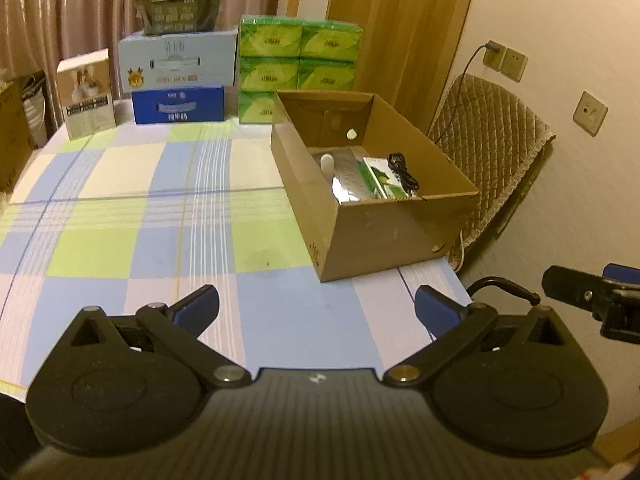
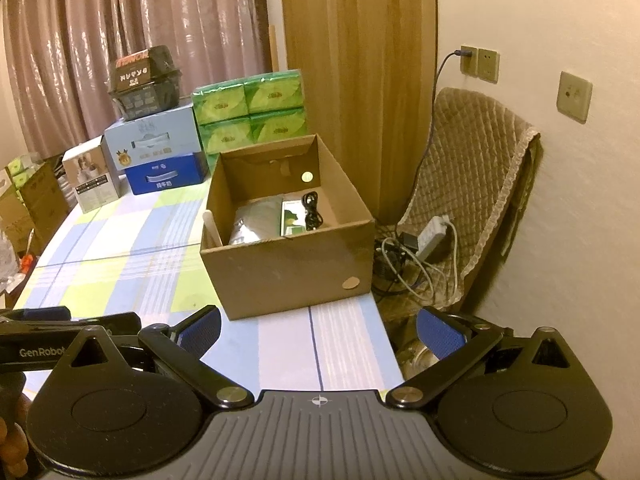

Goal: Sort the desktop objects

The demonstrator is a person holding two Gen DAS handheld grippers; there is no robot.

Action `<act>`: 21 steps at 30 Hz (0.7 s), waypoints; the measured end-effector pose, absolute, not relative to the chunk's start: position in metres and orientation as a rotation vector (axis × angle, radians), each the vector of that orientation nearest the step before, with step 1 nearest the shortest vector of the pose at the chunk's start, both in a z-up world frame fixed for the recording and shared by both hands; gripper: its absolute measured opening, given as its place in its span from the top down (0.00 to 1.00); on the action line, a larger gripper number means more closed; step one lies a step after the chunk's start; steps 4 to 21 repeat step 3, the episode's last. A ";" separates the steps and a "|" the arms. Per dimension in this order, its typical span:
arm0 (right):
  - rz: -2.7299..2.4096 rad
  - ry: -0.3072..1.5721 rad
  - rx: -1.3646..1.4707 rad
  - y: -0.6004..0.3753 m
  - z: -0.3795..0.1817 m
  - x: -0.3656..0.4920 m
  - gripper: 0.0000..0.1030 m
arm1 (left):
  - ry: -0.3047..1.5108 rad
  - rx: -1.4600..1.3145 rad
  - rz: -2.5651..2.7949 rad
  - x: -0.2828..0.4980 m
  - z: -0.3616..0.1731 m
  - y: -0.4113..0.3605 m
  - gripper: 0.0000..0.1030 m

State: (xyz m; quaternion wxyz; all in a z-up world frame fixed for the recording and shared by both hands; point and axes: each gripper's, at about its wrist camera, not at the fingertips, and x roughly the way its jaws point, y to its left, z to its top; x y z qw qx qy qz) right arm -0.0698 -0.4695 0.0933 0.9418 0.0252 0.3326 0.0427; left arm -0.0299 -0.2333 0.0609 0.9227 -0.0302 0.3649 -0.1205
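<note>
Pink curtains [image 2: 120, 40], wooden door [image 2: 356, 60], cream wall [image 2: 560, 200], quilted chair [image 2: 472, 184] below sockets [image 2: 478, 63].

"GenRobot" (cut off at the edge) stands on the left tool [image 2: 56, 322].

free: checked tablecloth [image 1: 160, 208] left of cardboard box [image 1: 384, 232] | blocked: stacked cartons [image 1: 180, 76] at far edge
</note>
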 end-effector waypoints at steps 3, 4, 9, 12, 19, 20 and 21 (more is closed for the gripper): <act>0.088 0.678 0.051 -0.469 0.092 -0.071 0.02 | 0.742 -0.065 -0.249 -0.031 0.062 -0.232 0.00; 0.088 0.678 0.051 -0.469 0.092 -0.071 0.02 | 0.742 -0.065 -0.249 -0.031 0.062 -0.232 0.00; 0.088 0.678 0.051 -0.469 0.092 -0.071 0.02 | 0.742 -0.065 -0.249 -0.031 0.062 -0.232 0.00; 0.088 0.678 0.051 -0.469 0.092 -0.071 0.02 | 0.742 -0.065 -0.249 -0.031 0.062 -0.232 0.00; 0.088 0.678 0.051 -0.469 0.092 -0.071 0.02 | 0.742 -0.065 -0.249 -0.031 0.062 -0.232 0.00; 0.088 0.678 0.051 -0.469 0.092 -0.071 0.02 | 0.742 -0.065 -0.249 -0.031 0.062 -0.232 0.00; 0.088 0.678 0.051 -0.469 0.092 -0.071 0.02 | 0.742 -0.065 -0.249 -0.031 0.062 -0.232 0.00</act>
